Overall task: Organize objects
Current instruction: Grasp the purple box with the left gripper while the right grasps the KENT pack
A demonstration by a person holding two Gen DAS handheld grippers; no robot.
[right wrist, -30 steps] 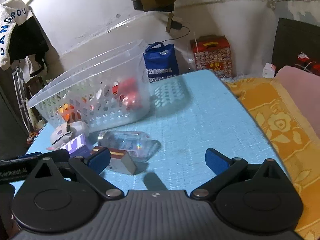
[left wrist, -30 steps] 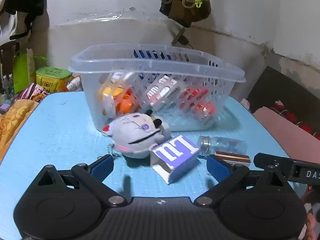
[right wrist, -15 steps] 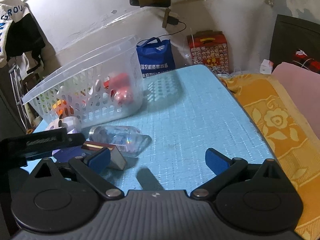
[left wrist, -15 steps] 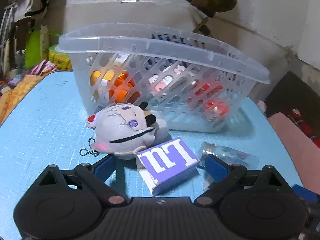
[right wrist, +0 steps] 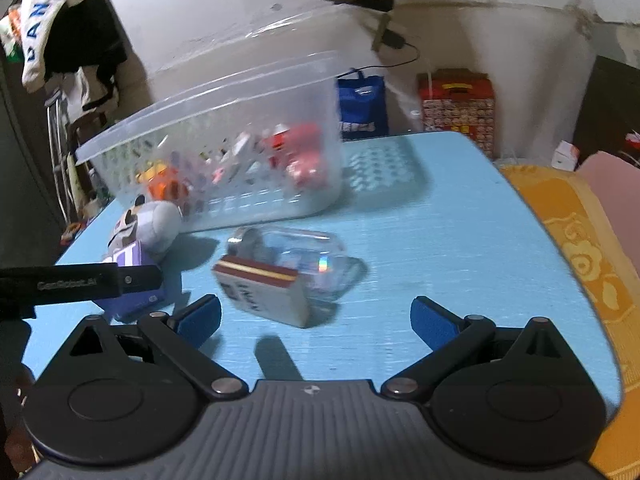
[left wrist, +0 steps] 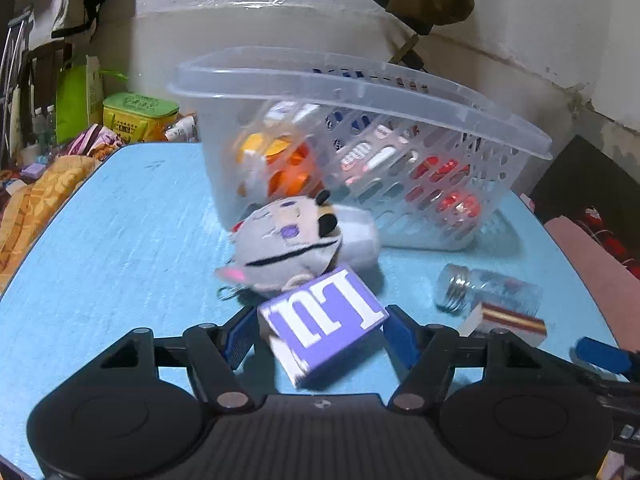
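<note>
A purple box with white letters (left wrist: 326,322) sits between the blue pads of my left gripper (left wrist: 320,334), which is shut on it just above the blue table (left wrist: 120,240). A grey plush toy (left wrist: 292,248) lies against the box, in front of the clear perforated basket (left wrist: 360,152) that holds several small items. My right gripper (right wrist: 316,316) is open and empty, close behind a white box with red and gold stripes (right wrist: 264,290) that leans on a clear glass jar (right wrist: 296,256) lying on its side. The purple box also shows in the right wrist view (right wrist: 128,260).
A yellow floral cloth (right wrist: 592,264) covers the table's right side. A blue bag (right wrist: 362,106) and a red patterned box (right wrist: 456,104) stand behind the table by the wall. A green tin (left wrist: 136,116) and clutter sit at the far left.
My left gripper moved forward and closed its pads onto the purple box, tilting it. My right gripper moved closer to the striped box and jar.
</note>
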